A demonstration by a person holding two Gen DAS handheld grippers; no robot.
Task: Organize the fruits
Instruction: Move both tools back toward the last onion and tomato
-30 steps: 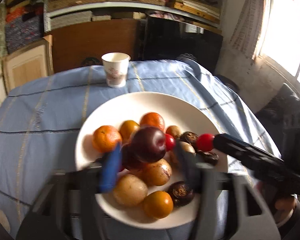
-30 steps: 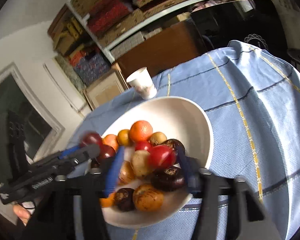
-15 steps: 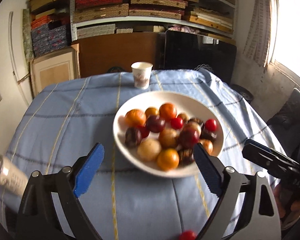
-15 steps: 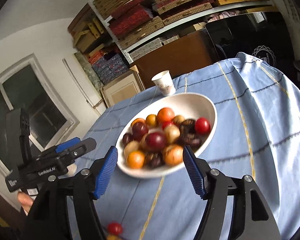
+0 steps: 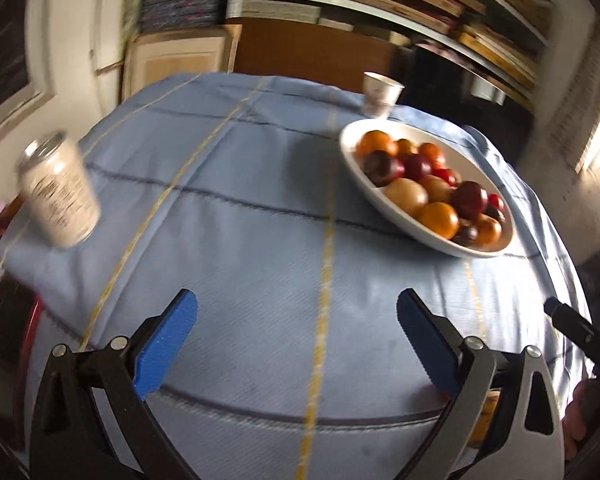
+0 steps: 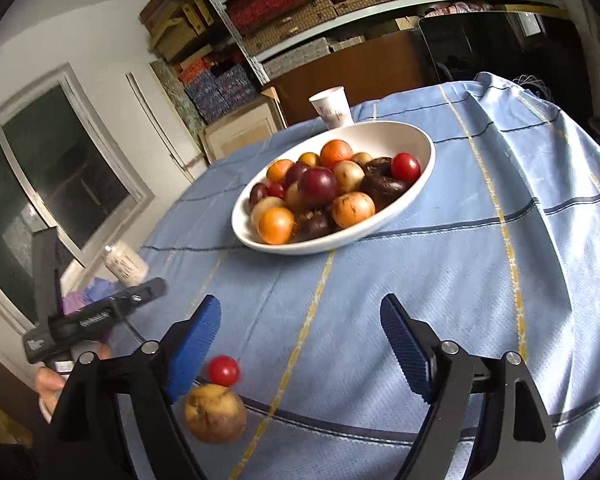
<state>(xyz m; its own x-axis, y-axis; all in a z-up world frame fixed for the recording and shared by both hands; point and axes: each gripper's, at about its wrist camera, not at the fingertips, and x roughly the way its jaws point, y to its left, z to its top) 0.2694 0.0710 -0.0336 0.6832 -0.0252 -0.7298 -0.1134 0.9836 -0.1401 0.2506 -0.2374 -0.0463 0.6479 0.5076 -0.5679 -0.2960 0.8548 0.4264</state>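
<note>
No text reads clearly; print on the can (image 5: 58,192) and paper cup (image 6: 332,107) is too blurred.

Both grippers match: the left gripper (image 5: 296,340) and right gripper (image 6: 300,344) have black arms, silver pivot screws and ribbed blue fingertips (image 6: 404,346). At nine o'clock, the left's black body shows a spring, white lettering and bare fingers gripping it.
</note>
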